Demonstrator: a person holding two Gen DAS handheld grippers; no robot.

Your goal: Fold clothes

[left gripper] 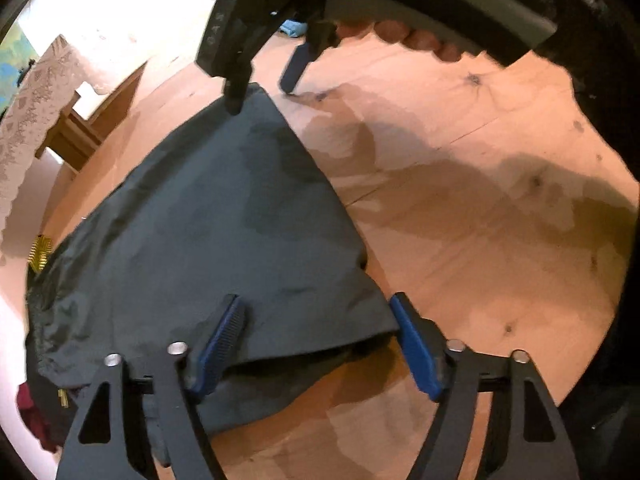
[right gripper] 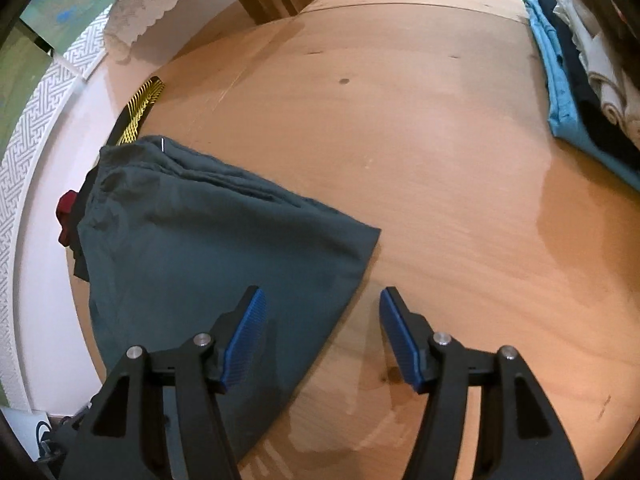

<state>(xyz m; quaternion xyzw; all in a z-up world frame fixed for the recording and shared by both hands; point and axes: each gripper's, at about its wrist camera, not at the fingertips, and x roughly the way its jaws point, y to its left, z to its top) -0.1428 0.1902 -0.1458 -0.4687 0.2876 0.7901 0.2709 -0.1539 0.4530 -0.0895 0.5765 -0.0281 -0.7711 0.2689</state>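
Garment: dark grey-green cloth garment (left gripper: 208,216), lying flat on the bare light-brown plywood tabletop (left gripper: 460,184), at its left part near the edge; it shows layered edges, so it seems to be doubled over at least once.
Layers: in the right wrist view the dark grey-green cloth garment (right gripper: 192,248) has several stacked hems along its far edge and one sharp free corner pointing toward the table's middle.
Left gripper: black two-finger gripper with blue ribbed pads (left gripper: 316,344), jaws spread wide, straddling the near corner of the cloth; nothing is pinched.
Right gripper: matching black and blue gripper (right gripper: 320,336), jaws apart, empty; in the left wrist view its tips hover at the far corner of the cloth, one over the fabric, one over the wood.
Stage: this fits either a fold just laid down and let go, or corners about to be taken for a further fold; the pictures do not settle which.
Doing it well: any corner pinch should catch all the layers together, and both corners should travel level so the edges meet squarely without dragging the bottom layer.
Containers: none in view.
Pile: folded clothes, light blue, dark navy and cream (right gripper: 580,80), stacked at the table's far right side, well apart from the garment.
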